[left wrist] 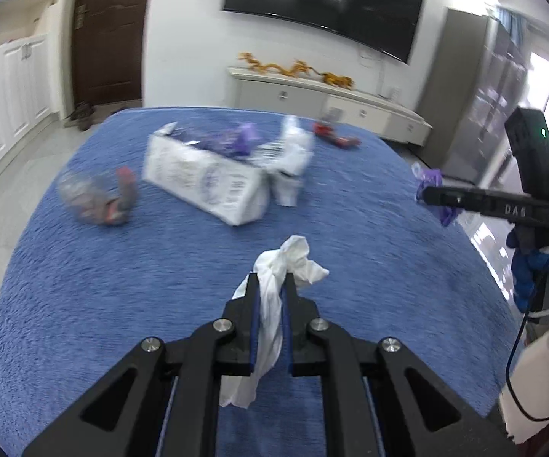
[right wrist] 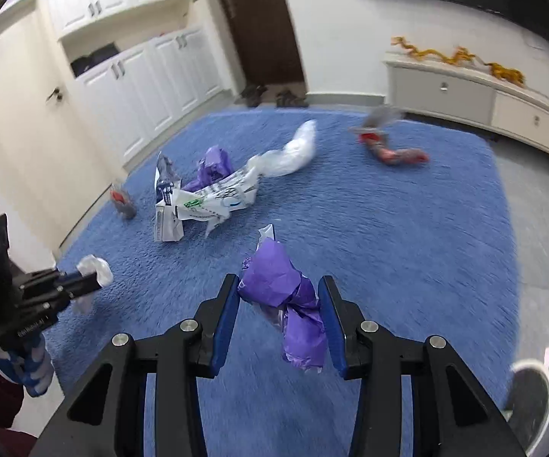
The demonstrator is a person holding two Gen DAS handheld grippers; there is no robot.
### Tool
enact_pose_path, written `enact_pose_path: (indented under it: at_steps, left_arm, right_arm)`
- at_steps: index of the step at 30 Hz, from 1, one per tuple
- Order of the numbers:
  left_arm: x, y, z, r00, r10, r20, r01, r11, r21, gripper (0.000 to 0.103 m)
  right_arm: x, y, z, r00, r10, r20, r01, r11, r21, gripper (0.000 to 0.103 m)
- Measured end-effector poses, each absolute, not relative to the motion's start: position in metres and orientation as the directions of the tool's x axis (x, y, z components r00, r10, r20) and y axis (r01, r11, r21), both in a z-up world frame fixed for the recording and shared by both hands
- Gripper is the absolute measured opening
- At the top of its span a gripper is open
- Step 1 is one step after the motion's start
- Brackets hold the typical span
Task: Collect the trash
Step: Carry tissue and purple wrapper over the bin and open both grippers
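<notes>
While both hand-held tools hang over the rug, each one carries a piece of trash.

Left gripper (left wrist: 270,280): its black jaws are pinched nearly together on a crumpled white tissue (left wrist: 274,304), which bunches above the tips and trails down between the arms (the same gripper shows at the left edge of the right wrist view (right wrist: 84,285), white wad at its tip).

Right gripper (right wrist: 279,293): its blue-padded jaws stand at a middling width, clamped on a crumpled purple plastic wrapper (right wrist: 285,304) that fills the gap, touches both pads and hangs below them; no earlier view is given, so only this hold can be told.

Fluffy blue rug (left wrist: 122,285): it covers the floor under both tools, and the rest of the trash lies on it, well ahead of the tips.

Torn white printed carton (left wrist: 202,179): it lies open near the middle of the rug with purple scrap inside.

White plastic bag (right wrist: 289,152): it lies just beside the carton, stretched away from it.

Red and grey wrapper (right wrist: 392,148): it lies on the far side of the rug, apart from the carton (blurred).

Grey and red crushed piece (left wrist: 99,198): it lies beside the carton's other side, too blurred to tell what it is.

Blue-gloved hand (left wrist: 541,278): it holds the right gripper's handle at the edge of the left wrist view.
</notes>
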State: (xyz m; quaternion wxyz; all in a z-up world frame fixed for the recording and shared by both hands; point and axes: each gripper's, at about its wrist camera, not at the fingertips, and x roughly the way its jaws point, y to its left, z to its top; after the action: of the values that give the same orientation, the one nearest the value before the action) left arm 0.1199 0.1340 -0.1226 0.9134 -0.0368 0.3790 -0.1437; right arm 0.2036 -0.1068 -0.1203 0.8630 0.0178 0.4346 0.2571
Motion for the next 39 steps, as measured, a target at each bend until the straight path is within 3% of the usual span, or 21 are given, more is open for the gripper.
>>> enact_pose_path:
  at_steps: [14,24,31,37,38,39]
  left_arm:
    - [0.123,-0.002,-0.085,0.553,-0.456,-0.697,0.488,0.856,-0.172,0.009]
    - [0.166,-0.199,-0.088,0.355,-0.537,-0.765,0.703,0.693,-0.160,0.009]
    - [0.205,-0.315,-0.130,0.215,-0.540,-0.814,0.737,0.637,-0.228,0.011]
    - [0.230,-0.369,-0.166,0.157,-0.519,-0.840,0.728,0.635,-0.256,0.013]
    - [0.234,-0.374,-0.170,0.151,-0.518,-0.842,0.724,0.638,-0.262,0.019]
    - [0.237,-0.379,-0.174,0.139,-0.515,-0.846,0.722,0.638,-0.270,0.032]
  right_arm:
    - [0.122,-0.295,-0.105,0.647,0.276,-0.711,-0.110,0.956,0.271,0.042]
    - [0.095,-0.418,-0.176,0.621,0.174,-0.764,0.157,0.928,0.339,0.042]
    - [0.099,-0.464,-0.233,0.569,0.132,-0.812,0.287,0.893,0.346,0.043]
    - [0.108,-0.485,-0.268,0.542,0.130,-0.830,0.330,0.876,0.353,0.045]
    - [0.109,-0.489,-0.273,0.539,0.128,-0.833,0.337,0.873,0.352,0.046]
    - [0.108,-0.493,-0.277,0.536,0.123,-0.836,0.343,0.873,0.348,0.046]
